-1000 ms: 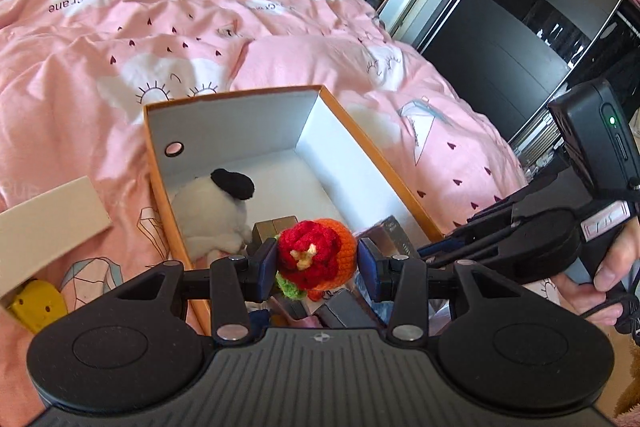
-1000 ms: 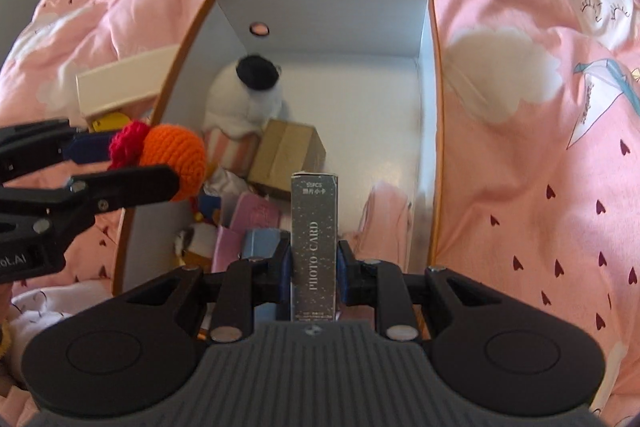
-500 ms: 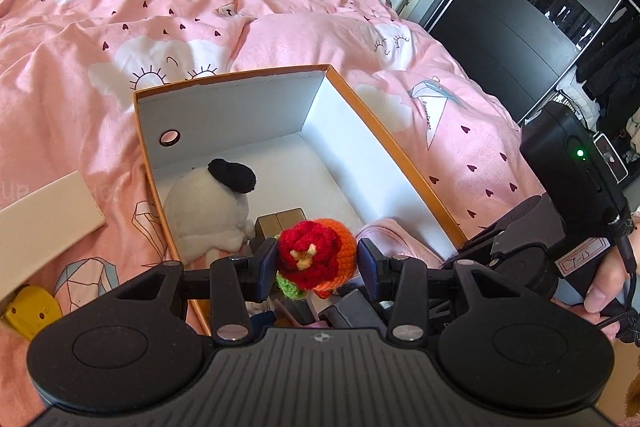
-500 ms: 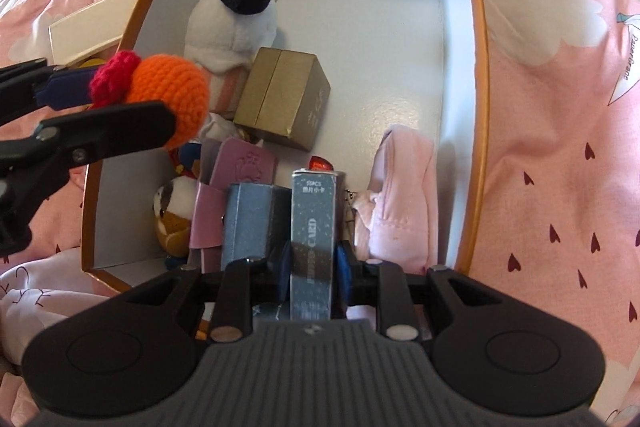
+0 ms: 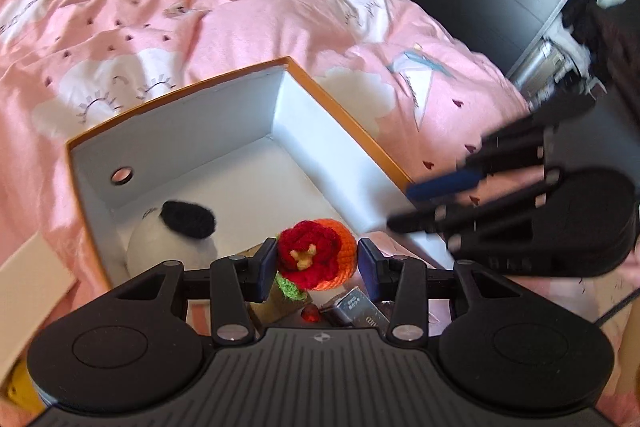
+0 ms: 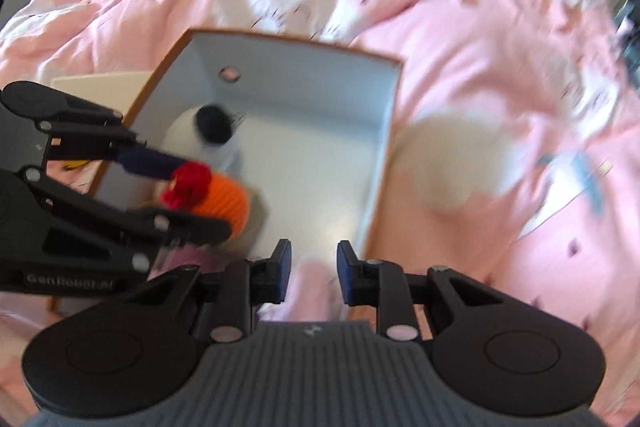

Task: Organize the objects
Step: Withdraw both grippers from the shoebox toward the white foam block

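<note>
The left gripper (image 5: 318,269) grips a crocheted flower (image 5: 316,259), roundish with no clear long axis, red bloom facing the camera. It hangs over the near left of the orange box (image 5: 352,131), straight above the clutter. The right gripper (image 6: 310,277), right of it, stands open and empty.

Box (image 5: 344,119) on bedspread (image 5: 224,7); plush (image 5: 176,239) in box, left side.

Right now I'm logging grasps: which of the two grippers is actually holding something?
The left gripper: its jaws clamp the orange-and-red crochet toy over the box. The right gripper is open, with nothing between its jaws.
</note>
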